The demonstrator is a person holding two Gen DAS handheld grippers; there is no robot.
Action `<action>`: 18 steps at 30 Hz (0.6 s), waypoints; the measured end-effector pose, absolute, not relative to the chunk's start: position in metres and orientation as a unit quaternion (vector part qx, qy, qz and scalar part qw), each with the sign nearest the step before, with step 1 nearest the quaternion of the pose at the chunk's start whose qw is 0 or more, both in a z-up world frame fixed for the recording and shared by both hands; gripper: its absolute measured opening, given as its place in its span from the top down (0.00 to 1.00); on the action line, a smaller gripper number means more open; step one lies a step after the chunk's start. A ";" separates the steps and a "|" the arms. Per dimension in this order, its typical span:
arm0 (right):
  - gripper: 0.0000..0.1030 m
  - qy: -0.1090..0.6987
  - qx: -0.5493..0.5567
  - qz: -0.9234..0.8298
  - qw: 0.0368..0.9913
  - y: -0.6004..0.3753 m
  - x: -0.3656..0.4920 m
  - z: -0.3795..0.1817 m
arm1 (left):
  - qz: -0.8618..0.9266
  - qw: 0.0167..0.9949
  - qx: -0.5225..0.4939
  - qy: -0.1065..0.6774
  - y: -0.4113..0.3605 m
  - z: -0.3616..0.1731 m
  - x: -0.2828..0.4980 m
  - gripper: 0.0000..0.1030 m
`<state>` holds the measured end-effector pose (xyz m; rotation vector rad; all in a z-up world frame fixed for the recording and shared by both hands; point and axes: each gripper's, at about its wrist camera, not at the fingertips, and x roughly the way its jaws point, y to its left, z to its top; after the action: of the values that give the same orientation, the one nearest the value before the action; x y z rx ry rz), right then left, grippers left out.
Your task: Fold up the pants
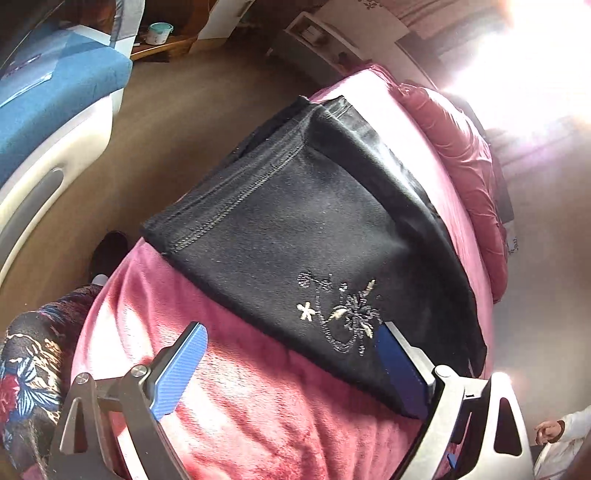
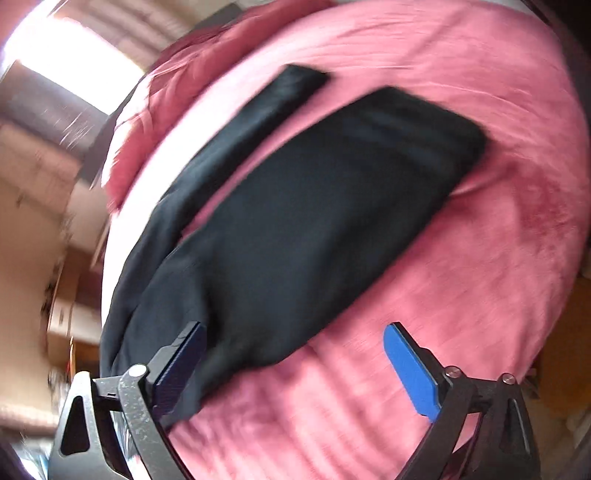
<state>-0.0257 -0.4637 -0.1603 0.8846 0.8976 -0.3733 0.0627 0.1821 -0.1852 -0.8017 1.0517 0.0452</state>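
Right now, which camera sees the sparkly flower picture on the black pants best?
The left wrist view: the embroidered flower on the pants is sharp and close. The right wrist view shows only blurred plain black cloth, no flower.

pants [image 1: 295, 221]: black, pale floral embroidery | blanket [image 1: 240, 406]: pink-red | claw pads [image 1: 181, 373]: blue

Matt black cloth pants [image 1: 295, 221] — plush blanket [image 1: 258, 406]

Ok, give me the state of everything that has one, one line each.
Black pants: spread flat on the pink blanket, legs apart, not yet folded.
Left tool: open, nothing gripped.
Right tool: open, nothing gripped.
Teal container: lid on.
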 end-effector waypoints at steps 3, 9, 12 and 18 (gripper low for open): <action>0.20 0.411 0.437 -0.205 0.773 -0.491 -0.025 -0.173 | 0.021 0.788 -0.365 0.496 0.187 -0.194 0.063 0.12; 0.42 0.411 0.436 -0.226 0.768 -0.510 -0.004 -0.180 | 0.033 0.784 -0.363 0.502 0.190 -0.198 0.064 0.39; 0.45 0.413 0.431 -0.230 0.769 -0.512 0.007 -0.180 | 0.040 0.778 -0.373 0.505 0.193 -0.198 0.071 0.44; 0.60 0.416 0.410 -0.237 0.776 -0.523 0.017 -0.183 | 0.044 0.783 -0.370 0.498 0.193 -0.199 0.089 0.59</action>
<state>0.0169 -0.5227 -0.1831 0.8880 0.8992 -0.5134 0.0889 0.1930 -0.1985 -0.7986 1.0757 0.0939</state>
